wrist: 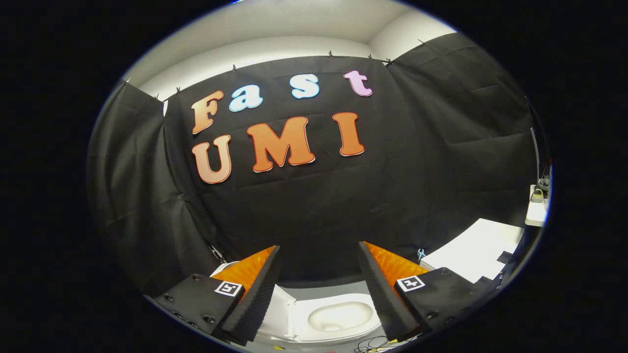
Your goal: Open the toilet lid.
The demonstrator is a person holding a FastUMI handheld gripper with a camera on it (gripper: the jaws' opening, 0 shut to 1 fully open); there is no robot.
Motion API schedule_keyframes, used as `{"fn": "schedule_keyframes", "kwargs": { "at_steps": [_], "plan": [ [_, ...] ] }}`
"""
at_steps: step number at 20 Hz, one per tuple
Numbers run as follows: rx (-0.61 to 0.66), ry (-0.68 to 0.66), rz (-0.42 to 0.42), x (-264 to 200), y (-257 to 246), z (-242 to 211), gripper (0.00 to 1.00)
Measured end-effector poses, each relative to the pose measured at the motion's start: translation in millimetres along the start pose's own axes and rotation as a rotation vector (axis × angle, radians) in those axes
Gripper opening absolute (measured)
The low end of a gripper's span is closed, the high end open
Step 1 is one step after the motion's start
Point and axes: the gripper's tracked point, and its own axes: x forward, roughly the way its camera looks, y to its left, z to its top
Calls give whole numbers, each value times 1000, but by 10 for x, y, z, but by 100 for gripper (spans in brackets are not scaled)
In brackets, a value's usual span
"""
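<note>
Hanging wide apart and empty, the gripper [319, 267] frames the toilet [338, 316] below between its fingers, whose lid looks already raised; probably rigid, smooth plastic, best taken at its front rim.

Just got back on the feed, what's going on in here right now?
A person is holding the gripper above the toilet, its jaws spread wide and holding nothing. The bowl shows below, between the jaws, so the lid appears to be up already. A white counter stands to the right, against the black cloth wall.
</note>
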Motion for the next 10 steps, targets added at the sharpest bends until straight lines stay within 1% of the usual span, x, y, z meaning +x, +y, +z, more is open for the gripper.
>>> {"fn": "schedule_keyframes", "kwargs": {
  "at_steps": [10],
  "plan": [
    [8,12,3,5,-1,-50,99]
  ]
}}
